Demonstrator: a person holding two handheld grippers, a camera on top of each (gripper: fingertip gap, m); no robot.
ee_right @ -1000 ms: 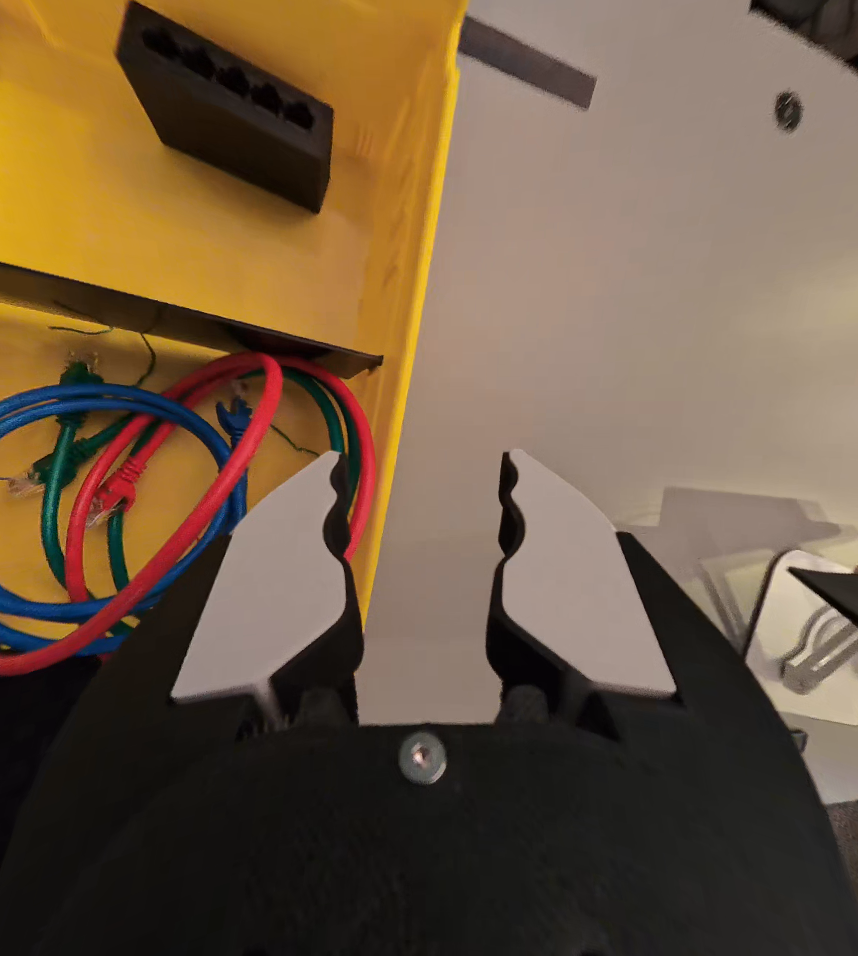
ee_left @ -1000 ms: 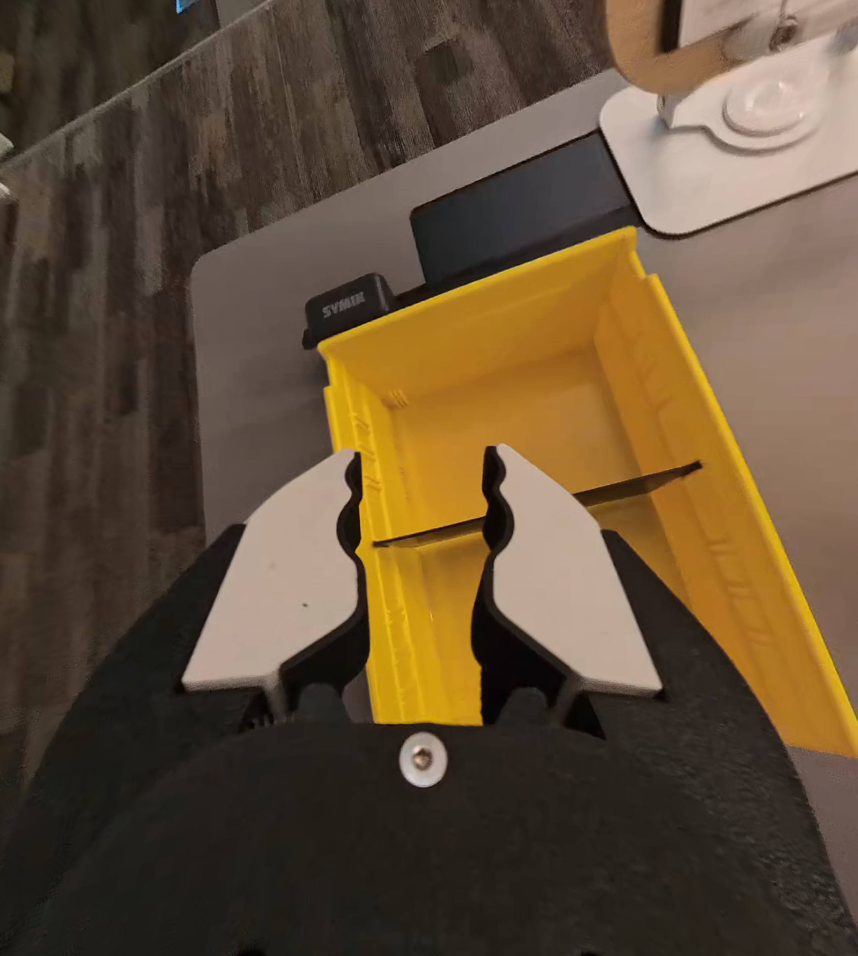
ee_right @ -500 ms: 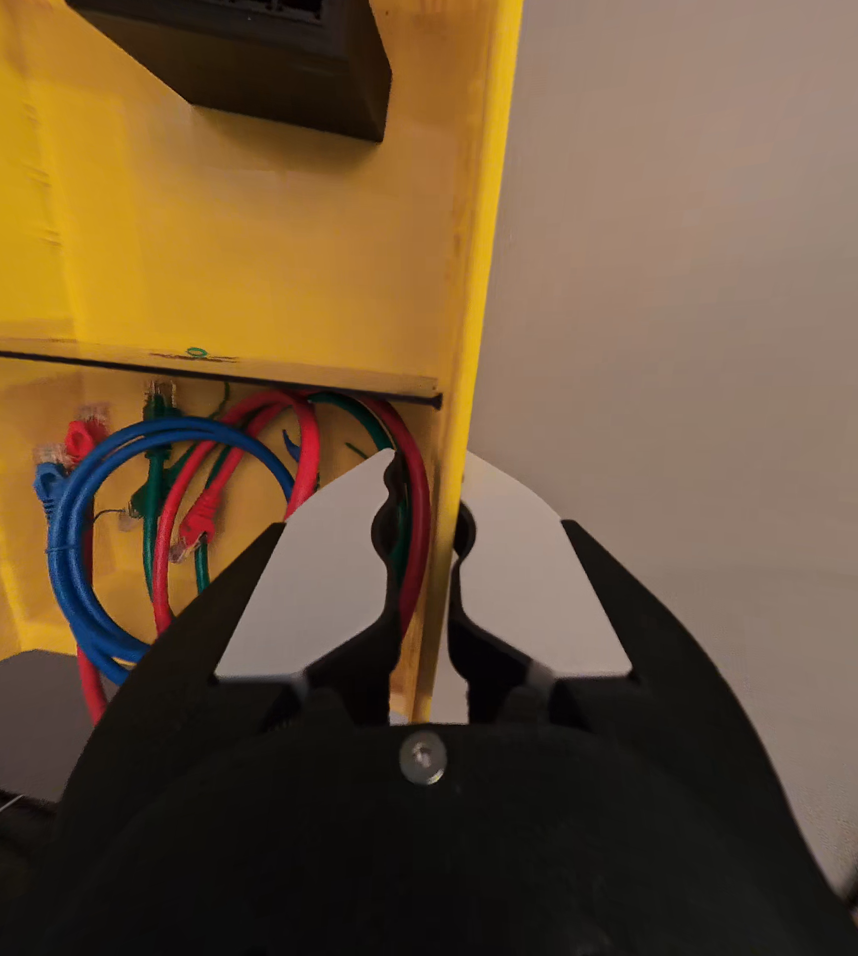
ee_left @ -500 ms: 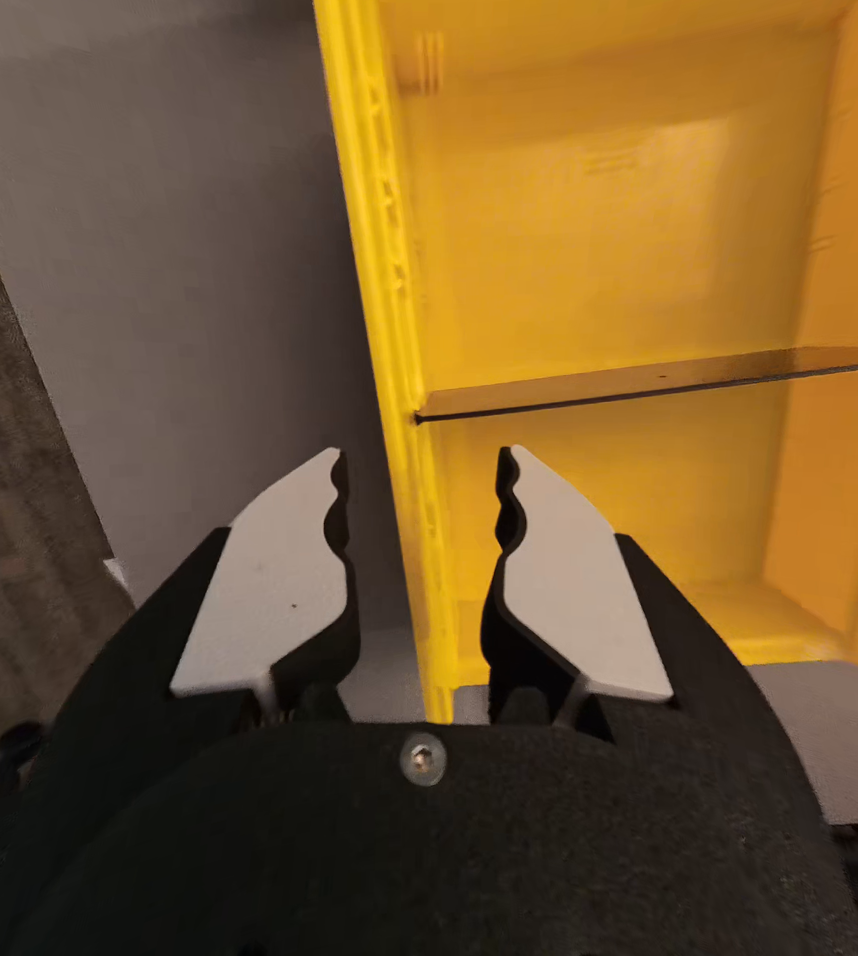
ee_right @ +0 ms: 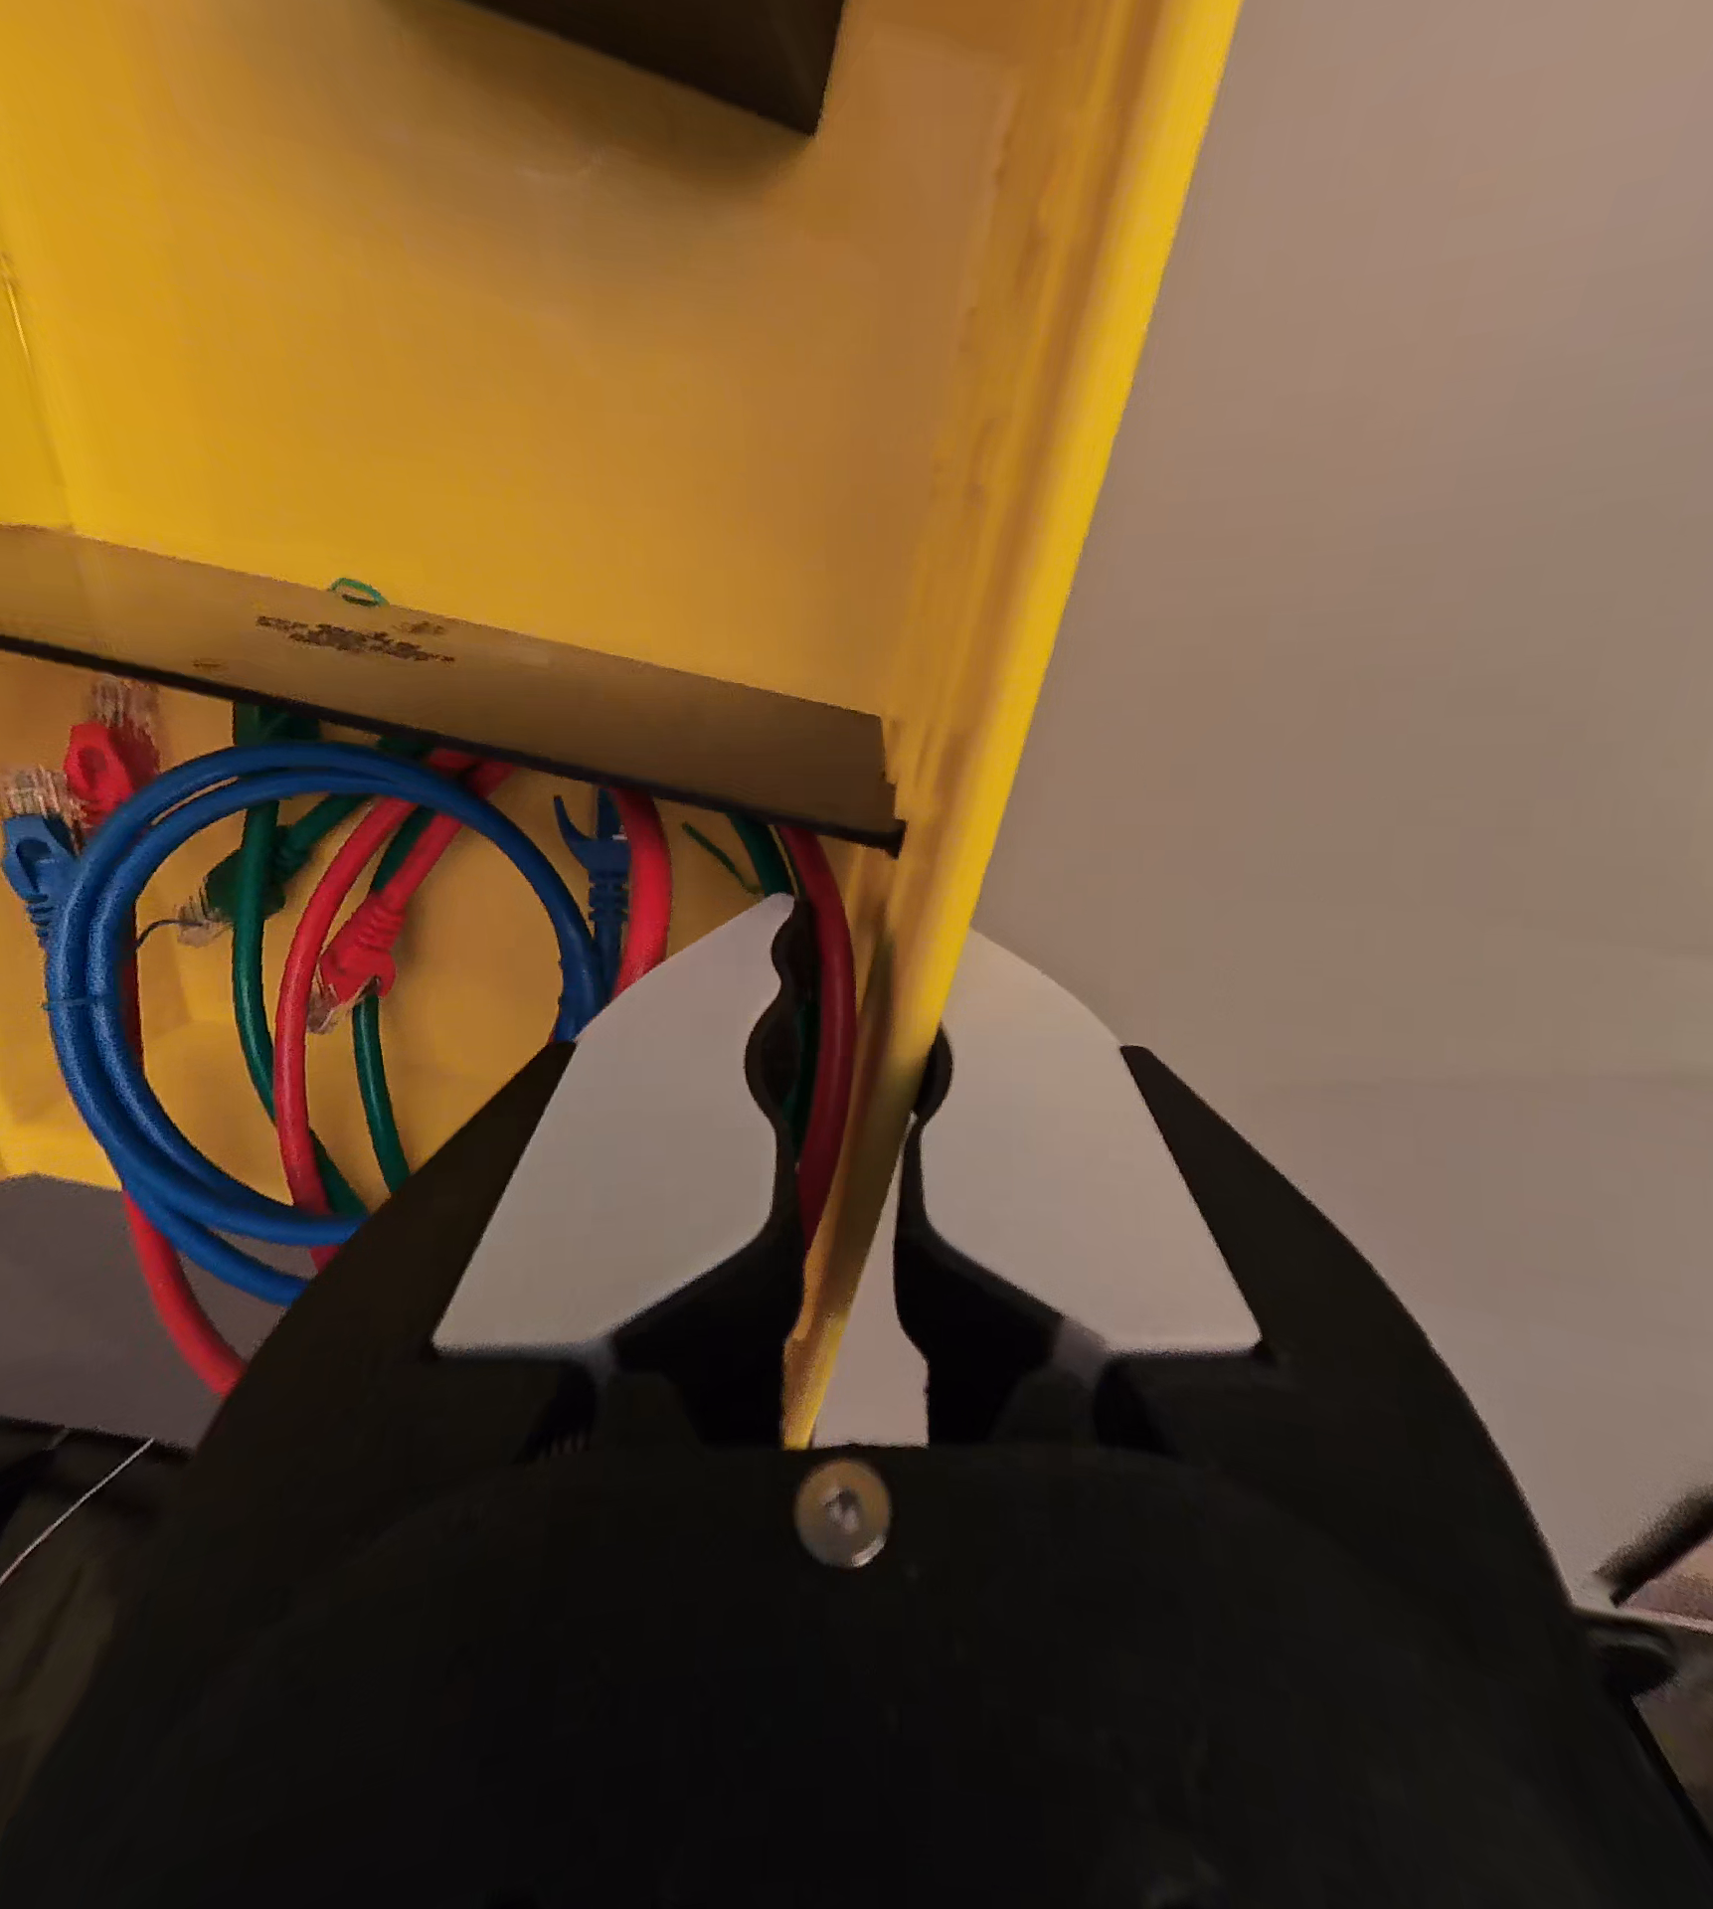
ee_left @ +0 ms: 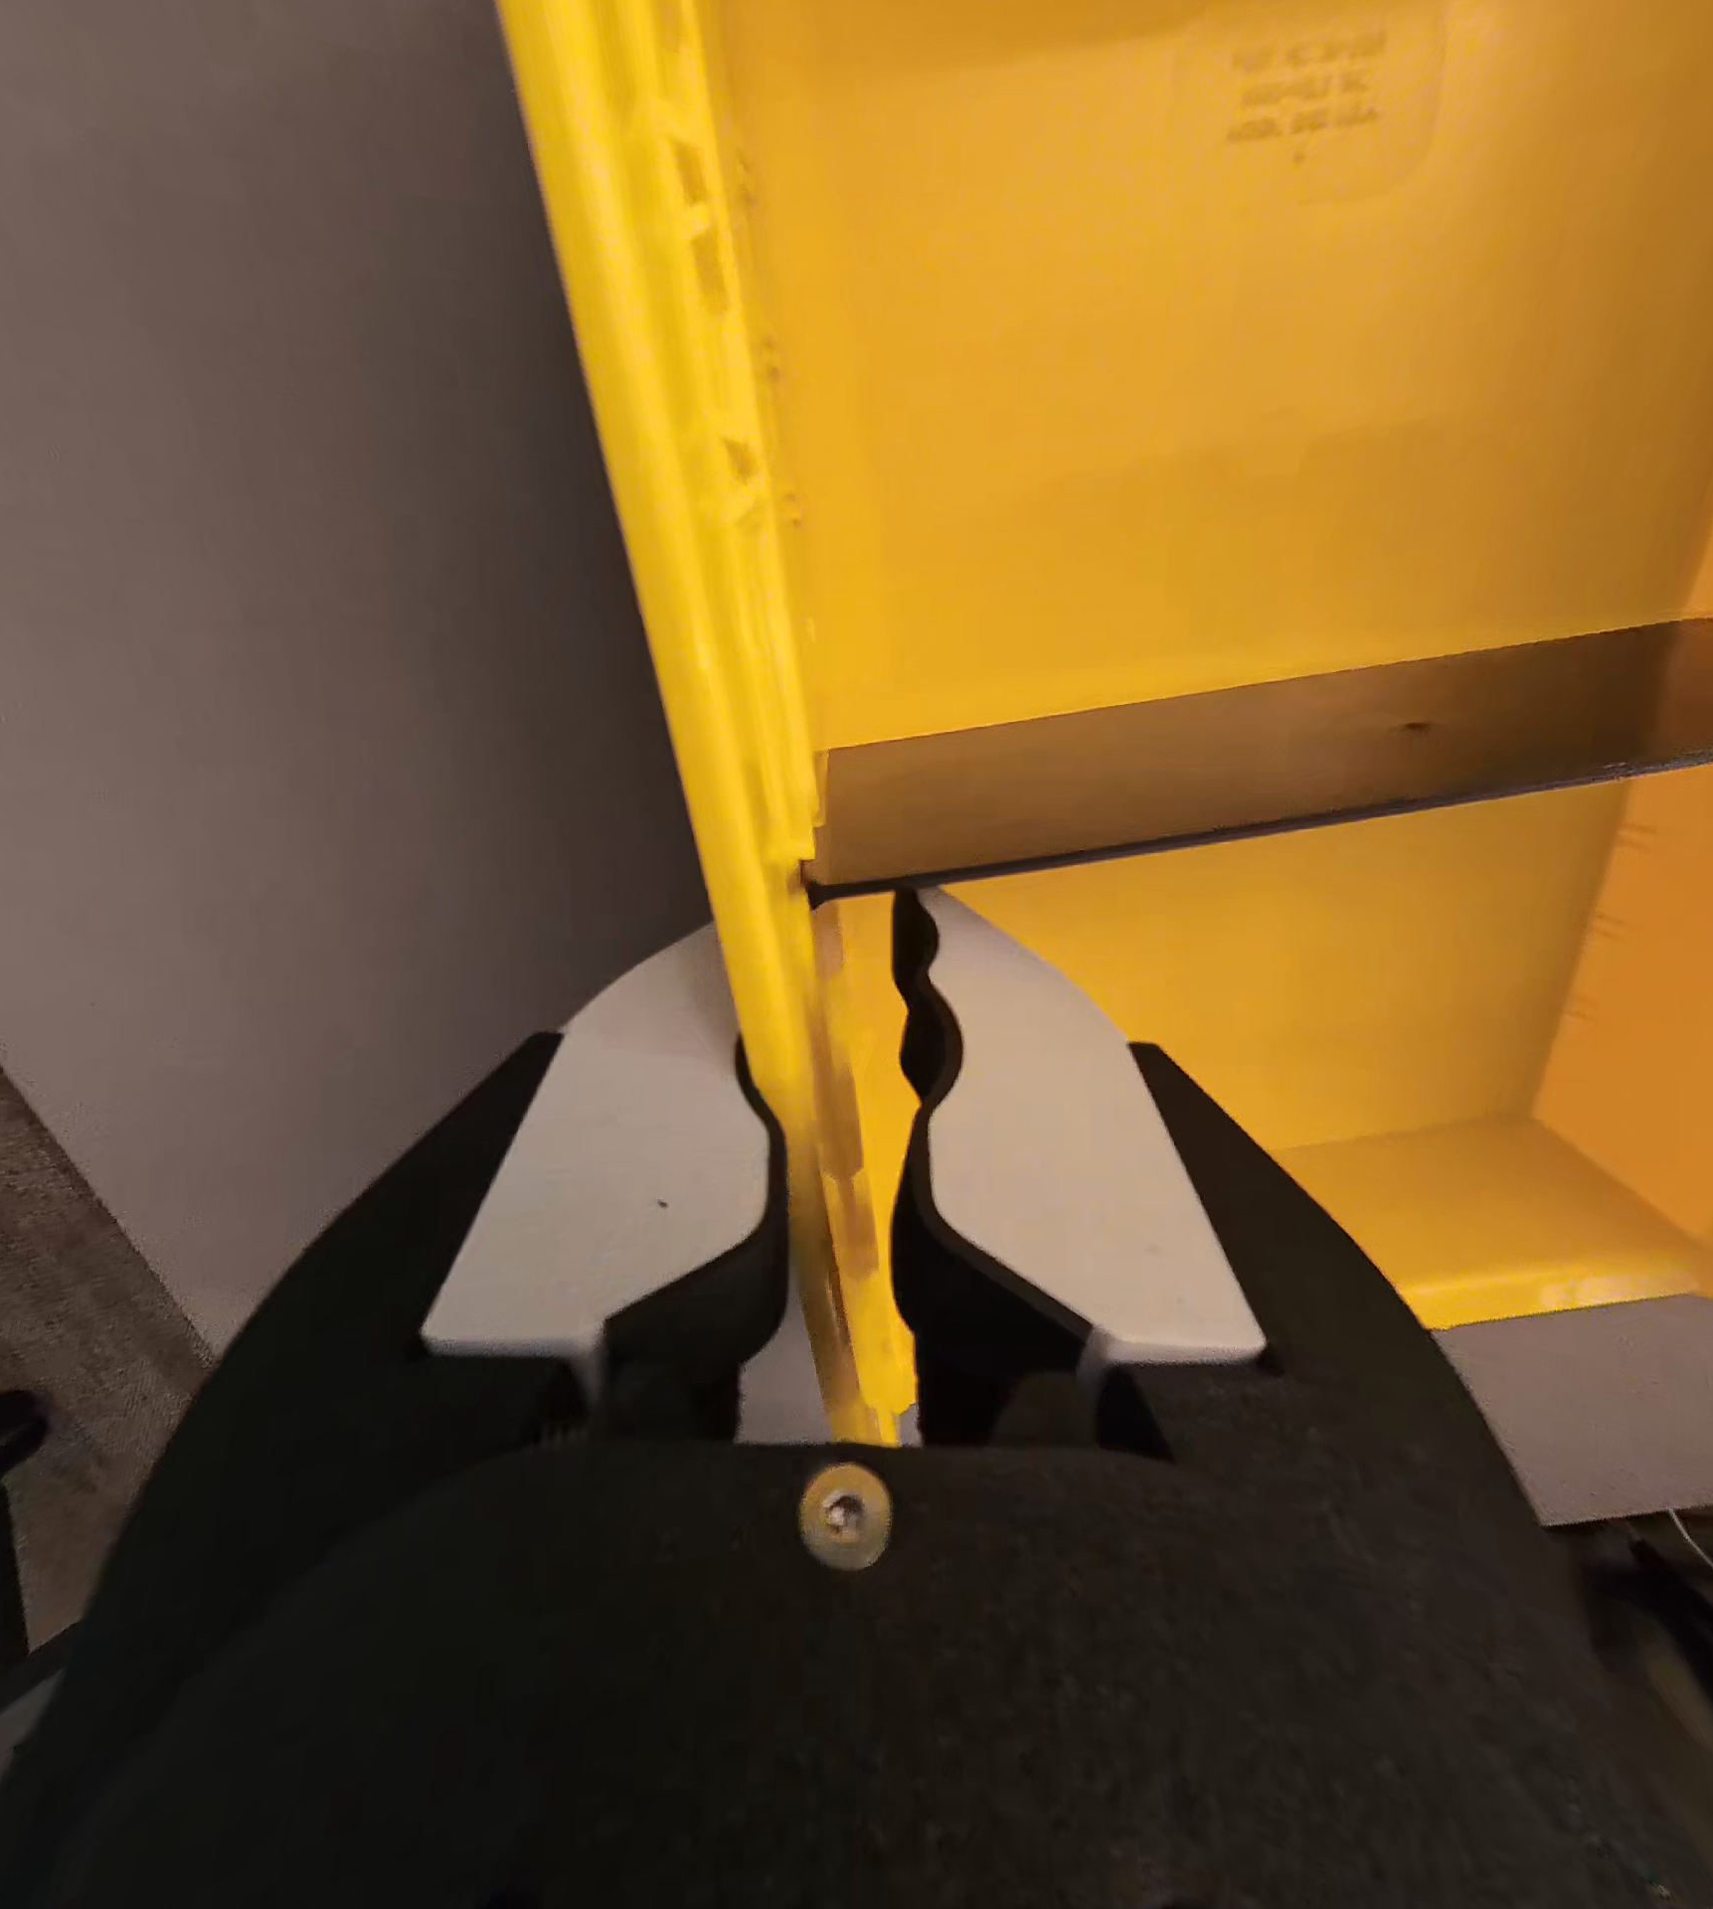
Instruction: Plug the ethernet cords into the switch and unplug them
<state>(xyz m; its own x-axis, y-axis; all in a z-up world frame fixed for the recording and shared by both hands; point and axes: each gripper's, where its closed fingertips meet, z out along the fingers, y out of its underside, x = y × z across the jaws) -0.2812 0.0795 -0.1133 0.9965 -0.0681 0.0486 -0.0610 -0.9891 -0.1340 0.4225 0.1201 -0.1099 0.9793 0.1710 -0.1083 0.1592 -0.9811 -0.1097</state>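
A yellow bin [ee_left: 1193, 413] lies on a grey table. My left gripper [ee_left: 816, 930] is shut on the bin's left wall [ee_left: 687, 413], one finger on each side. My right gripper [ee_right: 883, 930] is shut on the bin's right wall [ee_right: 1017, 517] in the same way. In the right wrist view, coiled blue [ee_right: 98, 1033], red [ee_right: 356, 950] and green [ee_right: 253, 930] ethernet cords lie in the near compartment, unplugged. The black switch [ee_right: 728, 62] sits in the far compartment, mostly cut off at the top edge.
A dark divider [ee_left: 1244, 764] splits the bin crosswise; it also shows in the right wrist view [ee_right: 521, 702]. Grey table [ee_left: 263, 517] runs along the bin's left side, with carpet [ee_left: 5, 1240] beyond its edge. A dark metallic object [ee_right: 1709, 1560] lies at the lower right. About 70 cm separates my left fingertips from my right.
Both grippers moved forward and down over the bin's side walls and closed on them, the right first, then the left. The bin now looks much nearer in both views.
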